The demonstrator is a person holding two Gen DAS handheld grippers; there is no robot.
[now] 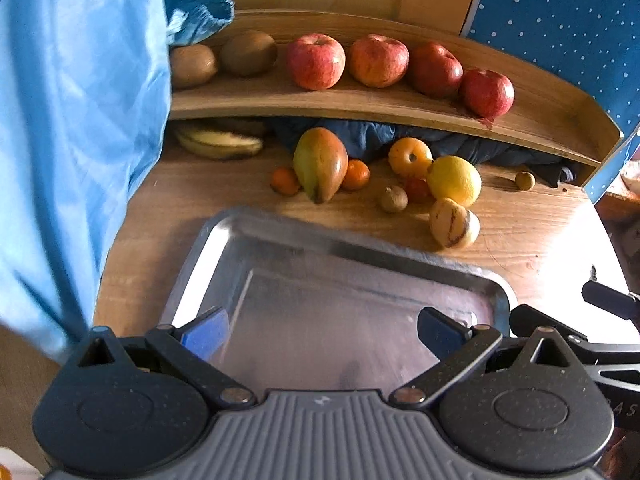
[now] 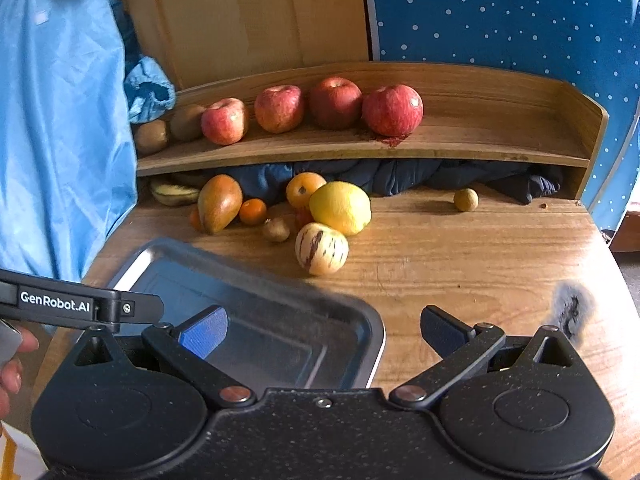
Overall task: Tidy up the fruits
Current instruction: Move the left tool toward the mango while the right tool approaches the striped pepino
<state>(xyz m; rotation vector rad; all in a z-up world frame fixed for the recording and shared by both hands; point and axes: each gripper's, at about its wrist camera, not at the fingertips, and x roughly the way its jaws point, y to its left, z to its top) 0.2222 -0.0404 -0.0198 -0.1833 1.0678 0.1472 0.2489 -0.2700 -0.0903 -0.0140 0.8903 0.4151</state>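
Note:
Several red apples (image 1: 316, 62) (image 2: 392, 110) and two kiwis (image 1: 248, 53) (image 2: 188, 122) line a raised wooden shelf (image 1: 360, 106) (image 2: 480, 148). Below it on the table lie a mango (image 1: 320, 164) (image 2: 219, 202), small oranges (image 1: 356, 175) (image 2: 253, 211), a lemon (image 1: 454, 180) (image 2: 340, 207), a striped pepino melon (image 1: 452, 223) (image 2: 321, 248), a persimmon (image 1: 410, 157) (image 2: 305, 189) and bananas (image 1: 218, 144) (image 2: 174, 193). An empty metal tray (image 1: 224, 236) (image 2: 360, 320) lies nearest. My left gripper (image 1: 320, 334) hangs open above the tray. My right gripper (image 2: 324, 332) is open over the tray's right rim.
A blue jacket (image 1: 80, 120) (image 2: 60, 120) hangs at the left. Dark cloth (image 1: 460, 146) (image 2: 400, 178) is stuffed under the shelf. A small brown fruit (image 1: 525, 180) (image 2: 466, 200) sits alone at the right. A hand (image 2: 12, 360) holds the left gripper's body (image 2: 72, 304). Bare wood lies right of the tray.

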